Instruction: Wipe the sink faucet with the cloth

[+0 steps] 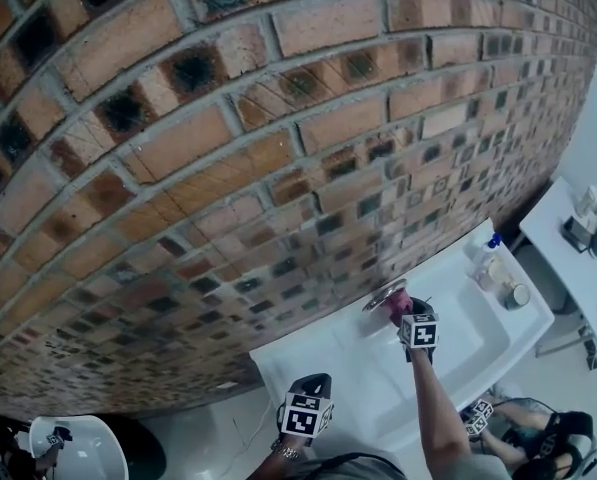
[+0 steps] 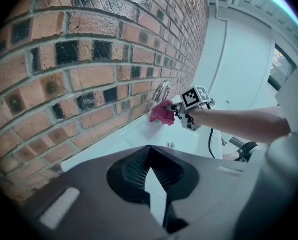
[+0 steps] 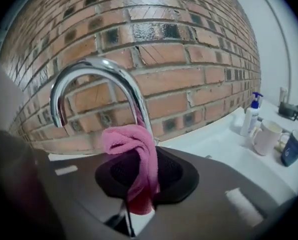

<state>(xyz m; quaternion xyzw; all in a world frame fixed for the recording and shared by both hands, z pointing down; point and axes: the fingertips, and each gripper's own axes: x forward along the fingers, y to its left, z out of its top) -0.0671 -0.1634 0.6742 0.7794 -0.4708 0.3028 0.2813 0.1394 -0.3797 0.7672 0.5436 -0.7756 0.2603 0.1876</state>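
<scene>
A curved chrome faucet (image 3: 96, 69) rises from the white sink (image 1: 478, 343) against the brick wall. My right gripper (image 3: 141, 156) is shut on a pink cloth (image 3: 139, 146), and the cloth is pressed against the faucet's upright stem. In the head view the cloth (image 1: 399, 305) sits at the faucet (image 1: 382, 296), just ahead of the right gripper (image 1: 410, 315). My left gripper (image 1: 313, 383) hangs back over the sink's left end, shut with nothing in it. From the left gripper view (image 2: 149, 151) the faucet (image 2: 161, 90), the cloth (image 2: 161, 113) and the right gripper (image 2: 181, 109) show farther along the wall.
A brick wall (image 1: 228, 148) runs directly behind the sink. A pump bottle (image 3: 251, 114), a white mug (image 3: 266, 136) and a dark blue mug (image 3: 292, 148) stand at the sink's right end. A white side table (image 1: 568, 268) is beyond, and a white basin (image 1: 78, 448) at bottom left.
</scene>
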